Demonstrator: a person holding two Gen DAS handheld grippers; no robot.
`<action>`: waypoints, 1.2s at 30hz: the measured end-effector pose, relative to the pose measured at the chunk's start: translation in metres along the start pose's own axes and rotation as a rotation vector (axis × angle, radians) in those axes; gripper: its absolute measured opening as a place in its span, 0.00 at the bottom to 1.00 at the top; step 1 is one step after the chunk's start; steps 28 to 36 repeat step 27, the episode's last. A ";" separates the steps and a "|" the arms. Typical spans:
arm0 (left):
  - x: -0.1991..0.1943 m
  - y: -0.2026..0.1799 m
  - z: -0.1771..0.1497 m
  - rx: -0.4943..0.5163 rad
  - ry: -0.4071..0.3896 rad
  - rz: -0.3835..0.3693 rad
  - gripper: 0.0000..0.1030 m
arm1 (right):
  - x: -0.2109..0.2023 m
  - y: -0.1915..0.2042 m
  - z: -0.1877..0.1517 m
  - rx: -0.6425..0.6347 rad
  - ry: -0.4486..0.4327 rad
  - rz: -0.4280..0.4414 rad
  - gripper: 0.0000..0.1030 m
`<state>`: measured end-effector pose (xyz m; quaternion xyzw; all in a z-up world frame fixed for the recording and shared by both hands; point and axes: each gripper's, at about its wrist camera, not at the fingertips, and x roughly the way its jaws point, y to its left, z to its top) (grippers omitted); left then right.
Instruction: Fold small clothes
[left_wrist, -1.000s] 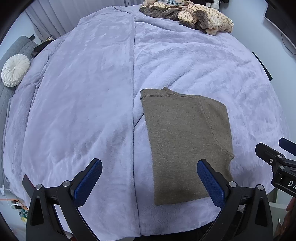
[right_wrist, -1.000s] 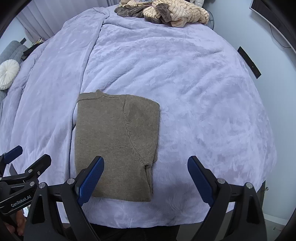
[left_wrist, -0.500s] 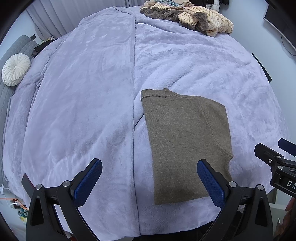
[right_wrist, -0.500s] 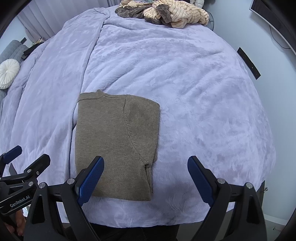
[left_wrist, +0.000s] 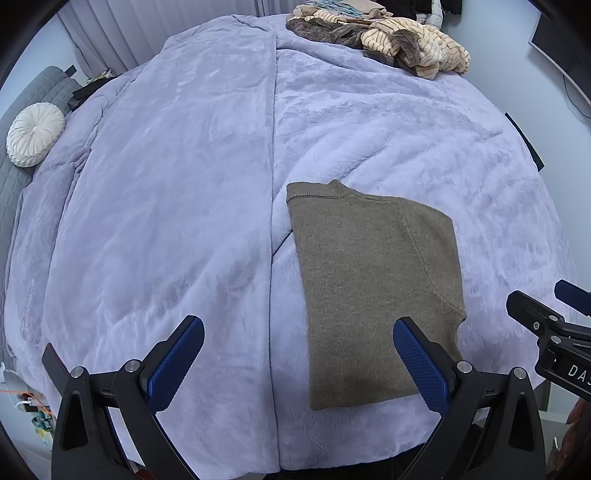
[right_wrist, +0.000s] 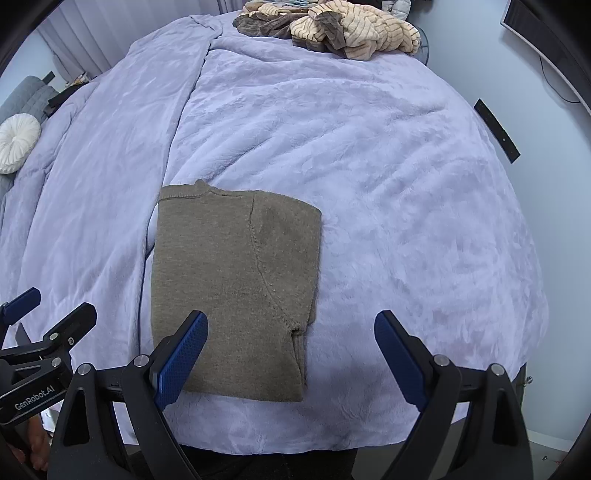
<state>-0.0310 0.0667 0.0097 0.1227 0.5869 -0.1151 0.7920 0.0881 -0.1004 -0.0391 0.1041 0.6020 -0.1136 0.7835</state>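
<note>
From where I'm driving, there's one olive-brown sweater folded into a neat rectangle, lying flat near the close edge of the bed on its lavender blanket. Both of my tools, the left tool and the right tool, are spread wide open over that near edge with nothing in them. Way off at the far end sits one heap of unfolded clothes, plus one round white cushion out on the left.
</note>
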 end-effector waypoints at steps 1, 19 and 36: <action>0.000 0.000 0.000 0.000 0.000 0.000 1.00 | 0.000 0.000 0.000 0.000 0.000 0.000 0.91; 0.000 -0.001 0.002 -0.015 -0.004 -0.027 1.00 | 0.000 0.003 0.000 0.003 0.002 -0.002 0.91; 0.001 -0.001 0.000 -0.019 -0.001 -0.030 1.00 | 0.000 0.003 0.000 0.001 0.002 -0.004 0.91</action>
